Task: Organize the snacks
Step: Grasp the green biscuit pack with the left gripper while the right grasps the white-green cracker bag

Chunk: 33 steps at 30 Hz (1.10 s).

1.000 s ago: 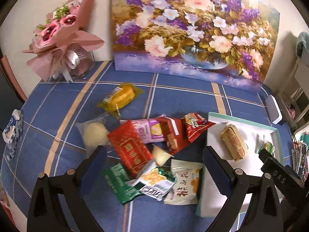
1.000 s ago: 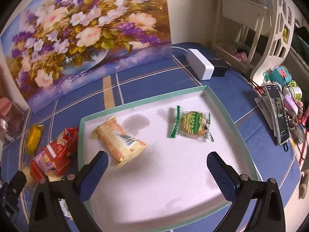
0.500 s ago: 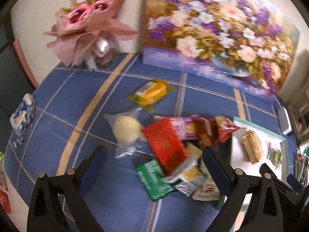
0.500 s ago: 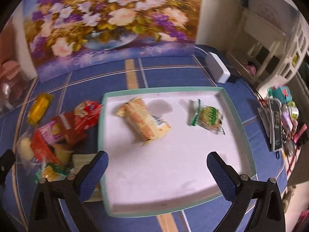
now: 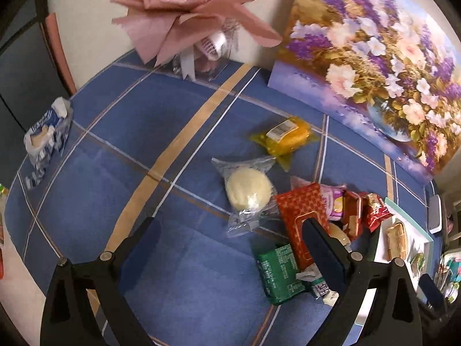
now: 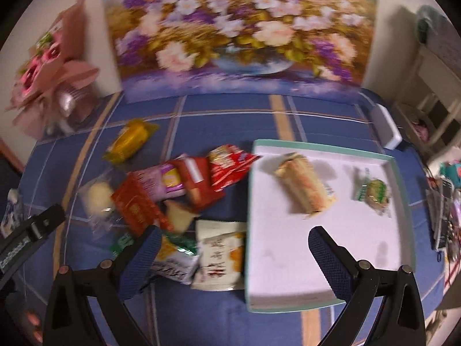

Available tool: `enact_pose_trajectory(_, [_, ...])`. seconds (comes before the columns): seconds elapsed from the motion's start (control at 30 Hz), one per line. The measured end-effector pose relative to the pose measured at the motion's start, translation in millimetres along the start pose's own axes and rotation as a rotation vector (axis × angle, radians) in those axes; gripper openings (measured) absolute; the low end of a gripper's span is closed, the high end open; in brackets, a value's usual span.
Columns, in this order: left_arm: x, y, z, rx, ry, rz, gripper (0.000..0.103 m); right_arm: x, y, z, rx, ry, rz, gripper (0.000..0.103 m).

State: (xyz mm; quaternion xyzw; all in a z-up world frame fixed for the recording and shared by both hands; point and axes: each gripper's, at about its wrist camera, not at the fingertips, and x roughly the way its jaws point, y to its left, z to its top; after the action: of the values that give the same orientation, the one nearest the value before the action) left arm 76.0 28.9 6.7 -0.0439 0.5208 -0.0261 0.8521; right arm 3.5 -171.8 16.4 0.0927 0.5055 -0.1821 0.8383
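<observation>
A pile of snack packets lies on the blue checked tablecloth: a clear-wrapped pale bun [image 5: 248, 191], a yellow pack [image 5: 285, 137], a red pack [image 5: 302, 216], a green pack [image 5: 279, 274] and a white pack [image 6: 220, 256]. A white tray with a teal rim [image 6: 288, 259] holds a wrapped sandwich cake [image 6: 305, 190] and a small green-wrapped biscuit [image 6: 373, 191]. My left gripper [image 5: 230, 242] is open and empty over the cloth left of the pile. My right gripper [image 6: 233, 248] is open and empty, above the tray's left edge.
A large flower painting [image 6: 239, 28] leans on the back wall. A pink bouquet [image 5: 196, 5] stands at the back left. A blue-white packet [image 5: 46, 135] lies near the table's left edge. A white box [image 6: 387, 129] sits behind the tray. Clutter [image 6: 443, 210] lines the right.
Both grippers have swung left. The left view now centres on the cloth left of the pile. The right view has shifted from the tray to the tray's left edge and the pile.
</observation>
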Motion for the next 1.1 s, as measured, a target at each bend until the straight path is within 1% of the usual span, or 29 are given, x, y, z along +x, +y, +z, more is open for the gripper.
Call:
enact_pose_trajectory(0.13, [9, 1, -5, -0.008, 0.040, 0.003, 0.099, 10, 16, -8, -0.086, 0.020, -0.026, 0.103])
enact_pose_trajectory(0.27, [27, -3, -12, -0.010, 0.112, -0.001, 0.099, 26, 21, -17, -0.124, 0.071, 0.008, 0.102])
enact_pose_trajectory(0.37, [40, -6, -17, -0.010, 0.159, -0.002, 0.099, 38, 26, -25, -0.160, 0.109, 0.027, 0.097])
enact_pose_trajectory(0.5, [56, -8, -24, -0.022, 0.223, -0.008, 0.099, 47, 34, -33, -0.200, 0.127, 0.044, 0.097])
enact_pose_trajectory(0.57, [64, -6, -27, -0.043, 0.252, -0.009, 0.099, 51, 36, -35, -0.215, 0.131, 0.049, 0.097])
enact_pose_trajectory(0.73, [74, 8, -31, -0.098, 0.287, 0.007, 0.099, 58, 46, -40, -0.254, 0.134, 0.066, 0.097])
enact_pose_trajectory(0.83, [77, 16, -32, -0.136, 0.304, 0.001, 0.099, 66, 54, -42, -0.302, 0.144, 0.043, 0.097])
enact_pose_trajectory(0.97, [79, 21, -33, -0.154, 0.313, -0.004, 0.099, 68, 56, -41, -0.293, 0.140, 0.054, 0.097])
enact_pose_trajectory(1.1, [79, 21, -33, -0.159, 0.316, -0.016, 0.099, 68, 57, -38, -0.298, 0.117, 0.049, 0.097])
